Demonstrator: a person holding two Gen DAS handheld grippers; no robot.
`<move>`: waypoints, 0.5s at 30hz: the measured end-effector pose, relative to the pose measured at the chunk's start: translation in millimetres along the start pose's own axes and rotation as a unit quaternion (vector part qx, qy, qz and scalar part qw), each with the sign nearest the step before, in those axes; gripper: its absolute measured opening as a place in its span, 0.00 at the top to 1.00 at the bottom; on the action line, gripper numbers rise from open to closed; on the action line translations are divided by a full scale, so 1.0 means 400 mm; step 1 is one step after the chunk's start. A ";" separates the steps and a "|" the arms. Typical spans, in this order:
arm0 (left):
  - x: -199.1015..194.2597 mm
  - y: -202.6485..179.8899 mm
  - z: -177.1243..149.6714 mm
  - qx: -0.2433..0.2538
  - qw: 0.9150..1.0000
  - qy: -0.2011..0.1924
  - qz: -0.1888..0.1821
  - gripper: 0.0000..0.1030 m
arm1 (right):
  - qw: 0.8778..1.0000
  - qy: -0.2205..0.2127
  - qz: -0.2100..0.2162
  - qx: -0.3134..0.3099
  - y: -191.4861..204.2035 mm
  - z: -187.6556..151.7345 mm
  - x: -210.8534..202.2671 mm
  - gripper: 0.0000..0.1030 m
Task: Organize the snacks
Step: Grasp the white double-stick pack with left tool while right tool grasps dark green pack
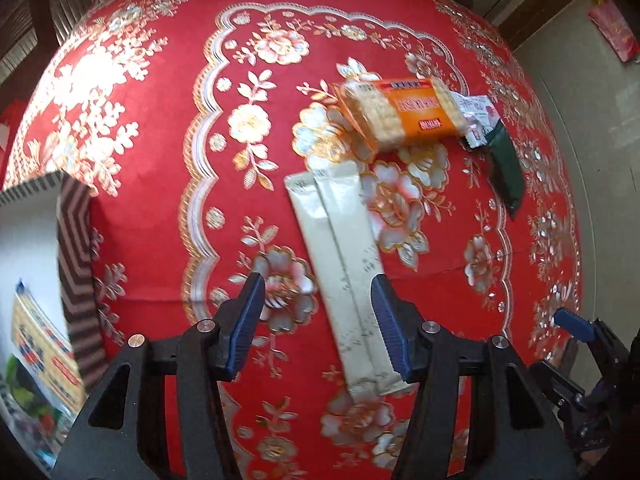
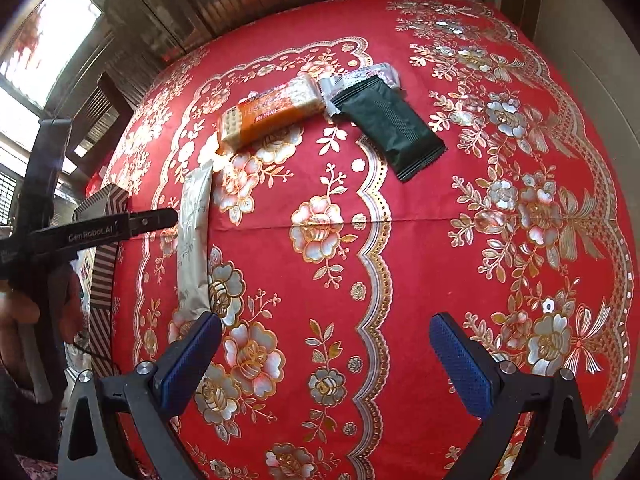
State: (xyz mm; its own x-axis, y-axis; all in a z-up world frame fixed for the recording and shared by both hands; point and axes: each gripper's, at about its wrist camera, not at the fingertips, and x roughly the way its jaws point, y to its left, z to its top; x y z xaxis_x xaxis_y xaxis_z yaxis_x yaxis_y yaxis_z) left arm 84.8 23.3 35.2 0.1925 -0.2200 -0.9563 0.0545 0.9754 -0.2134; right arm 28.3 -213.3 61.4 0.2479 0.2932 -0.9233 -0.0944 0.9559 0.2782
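bare cloth (image 2: 460, 264) right, box (image 1: 74, 240) left

The words "GenRobot.AI" can be read in white on the black arm of the left gripper (image 2: 108, 232), seen at the left in the right wrist view. Print is seen on the orange cracker pack (image 1: 404, 114) and the beige stick packs (image 1: 340, 264), but it is too blurred to be read.

My left gripper (image 1: 318, 324) points steeply down, jaws parted and empty; my right gripper (image 2: 326, 360) hangs wide apart, empty.
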 end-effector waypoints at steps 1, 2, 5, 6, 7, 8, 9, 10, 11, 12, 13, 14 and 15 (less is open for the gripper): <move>0.006 -0.009 -0.002 -0.001 1.000 0.001 0.000 0.46 | 1.000 -0.003 -0.002 -0.002 -0.004 0.003 -0.002 0.00; 0.008 -0.017 -0.007 0.000 1.000 0.000 0.002 0.46 | 1.000 -0.007 -0.004 -0.005 -0.003 0.006 -0.007 0.01; 0.019 -0.040 -0.004 0.006 1.000 -0.011 0.015 0.46 | 0.998 -0.056 0.001 -0.013 -0.005 0.016 -0.062 0.10; 0.018 -0.044 -0.001 0.008 1.000 -0.014 0.016 0.46 | 0.996 -0.085 0.003 -0.012 -0.007 0.019 -0.092 0.10; 0.016 -0.043 0.002 0.010 1.000 -0.015 0.017 0.46 | 0.993 -0.117 0.004 -0.009 -0.012 0.022 -0.126 0.10; 0.015 -0.046 0.004 0.011 1.000 -0.017 0.020 0.46 | 0.990 -0.141 0.007 -0.005 -0.016 0.024 -0.151 0.10; 0.016 -0.049 0.003 0.014 0.999 -0.018 0.024 0.46 | 0.988 -0.157 0.013 -0.001 -0.020 0.026 -0.166 0.10; 0.016 -0.049 0.004 0.015 0.999 -0.018 0.026 0.46 | 0.988 -0.154 0.023 0.001 -0.026 0.033 -0.169 0.10; 0.018 -0.051 0.003 0.016 0.999 -0.018 0.026 0.46 | 0.989 -0.143 0.026 0.000 -0.028 0.037 -0.161 0.10; 0.021 -0.055 0.003 0.016 0.999 -0.018 0.026 0.46 | 0.991 -0.130 0.024 -0.002 -0.030 0.039 -0.150 0.10; 0.024 -0.058 0.002 0.017 0.999 -0.017 0.026 0.46 | 0.993 -0.117 0.015 -0.008 -0.029 0.040 -0.136 0.10; 0.028 -0.060 0.002 0.016 0.999 -0.016 0.027 0.46 | 0.994 -0.113 0.008 -0.014 -0.028 0.035 -0.129 0.11; 0.031 -0.061 0.000 0.015 0.999 -0.015 0.028 0.46 | 0.994 -0.109 0.005 -0.018 -0.027 0.033 -0.121 0.12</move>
State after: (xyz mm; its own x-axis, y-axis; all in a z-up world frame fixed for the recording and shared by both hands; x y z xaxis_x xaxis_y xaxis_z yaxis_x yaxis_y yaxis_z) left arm 85.8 -3.3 28.6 0.2250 -0.1658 -0.9601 0.0724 0.9855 -0.1532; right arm 30.0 -237.6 106.5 0.4501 0.3039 -0.8397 -0.1314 0.9526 0.2743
